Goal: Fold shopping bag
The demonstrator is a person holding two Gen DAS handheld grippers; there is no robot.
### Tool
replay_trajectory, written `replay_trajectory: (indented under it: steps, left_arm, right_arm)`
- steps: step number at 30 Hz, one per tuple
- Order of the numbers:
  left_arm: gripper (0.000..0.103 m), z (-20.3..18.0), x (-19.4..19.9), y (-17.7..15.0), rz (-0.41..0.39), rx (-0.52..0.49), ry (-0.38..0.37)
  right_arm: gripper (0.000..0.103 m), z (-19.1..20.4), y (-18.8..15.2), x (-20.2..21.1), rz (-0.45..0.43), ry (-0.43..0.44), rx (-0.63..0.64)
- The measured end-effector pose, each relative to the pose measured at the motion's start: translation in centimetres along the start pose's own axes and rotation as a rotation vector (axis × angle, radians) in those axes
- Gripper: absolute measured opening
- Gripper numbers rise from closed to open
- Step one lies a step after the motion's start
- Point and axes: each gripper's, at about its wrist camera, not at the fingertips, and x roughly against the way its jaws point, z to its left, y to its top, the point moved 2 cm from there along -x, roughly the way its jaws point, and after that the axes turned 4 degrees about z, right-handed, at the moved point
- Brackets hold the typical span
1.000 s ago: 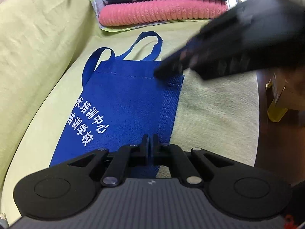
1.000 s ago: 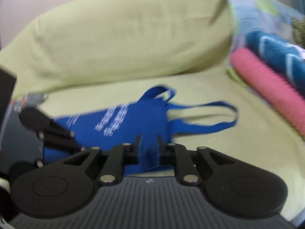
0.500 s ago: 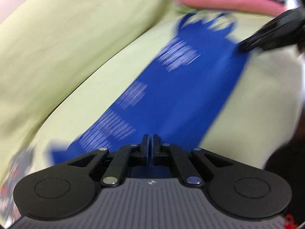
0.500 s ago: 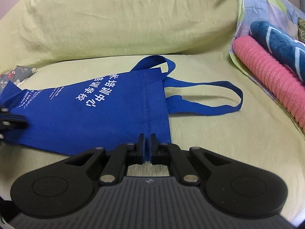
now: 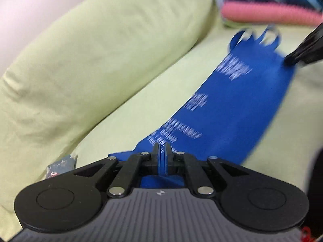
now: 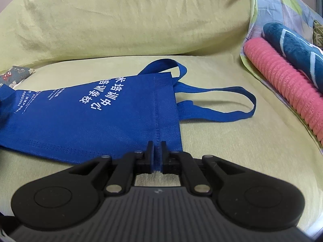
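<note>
A blue non-woven shopping bag (image 6: 90, 117) with white lettering lies stretched out flat on a yellow-green sofa seat (image 6: 232, 157), its two handles (image 6: 222, 104) trailing to the right. My right gripper (image 6: 158, 149) pinches the near corner by the bag's mouth; its jaws are easing open slightly with fabric still between them. In the left wrist view, my left gripper (image 5: 162, 151) grips the bottom end of the bag (image 5: 232, 104). Blue fabric fills the slit between its fingers while the jaws start opening. The right gripper (image 5: 302, 52) shows at the bag's far corner.
The sofa's back cushion (image 6: 131, 20) rises behind the bag. Folded pink (image 6: 282, 86) and teal striped (image 6: 292, 48) towels lie on a patchwork cloth at the right. A dark flowered cloth (image 6: 14, 74) peeks out at the left end.
My left gripper has carried the bag's bottom end away from the right gripper and rolled, so the bag now lies drawn out long. The right gripper has barely shifted.
</note>
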Motion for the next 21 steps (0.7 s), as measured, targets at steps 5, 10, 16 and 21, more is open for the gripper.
replay_trajectory:
  steps: [5,10,16,21]
  left_arm:
    - [0.013,-1.3,1.8,-2.0,0.035,-0.001,-0.071]
    - [0.005,-0.8,-1.7,-3.9,0.154,0.007,-0.032]
    - [0.000,0.6,-2.1,-4.4,0.164,0.024,0.000]
    - [0.003,1.7,2.4,-2.8,0.044,0.116,-0.055]
  right_arm:
    - [0.003,0.1,-0.1,0.0,-0.004,-0.004,-0.005]
    - [0.003,0.2,-0.1,0.0,-0.007,-0.008,-0.008]
    - [0.003,0.2,-0.1,0.0,-0.008,-0.009,-0.006]
    - [0.003,0.2,-0.2,0.0,-0.013,-0.009,-0.008]
